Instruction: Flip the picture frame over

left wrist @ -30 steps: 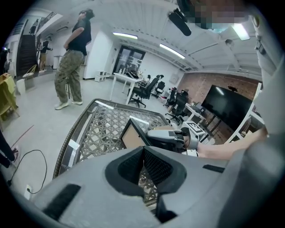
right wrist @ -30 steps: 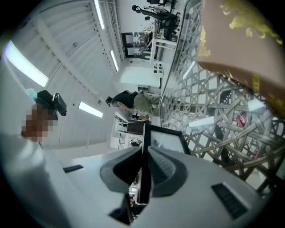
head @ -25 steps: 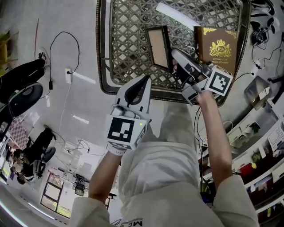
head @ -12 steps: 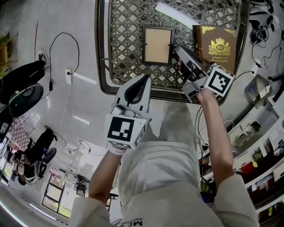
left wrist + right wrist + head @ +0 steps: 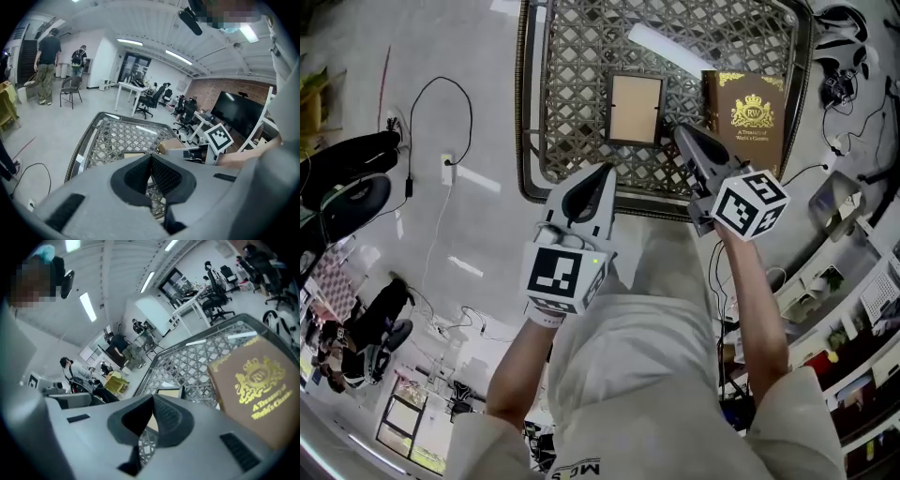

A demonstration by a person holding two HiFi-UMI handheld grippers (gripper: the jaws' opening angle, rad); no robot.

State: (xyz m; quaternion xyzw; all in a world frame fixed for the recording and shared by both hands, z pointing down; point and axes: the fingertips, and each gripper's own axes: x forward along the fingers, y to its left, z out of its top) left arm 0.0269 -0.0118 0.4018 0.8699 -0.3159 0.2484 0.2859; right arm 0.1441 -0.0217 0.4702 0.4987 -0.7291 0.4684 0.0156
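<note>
The picture frame (image 5: pixel 636 109) lies flat on the lattice table (image 5: pixel 572 84), just ahead-left of the right gripper (image 5: pixel 682 133), whose 2 jaws are together on nothing. The left gripper (image 5: pixel 602 173) is likewise closed and empty. The frame looks ungripped; flipping it would need the right jaws opened onto its near edge.

A brown hardcover book with a gold crest (image 5: pixel 747 111) lies flat on the metal lattice worktop (image 5: pixel 572 84), at its right side. A black cable (image 5: pixel 441 79) loops over the pale grey floor (image 5: pixel 478 216).
</note>
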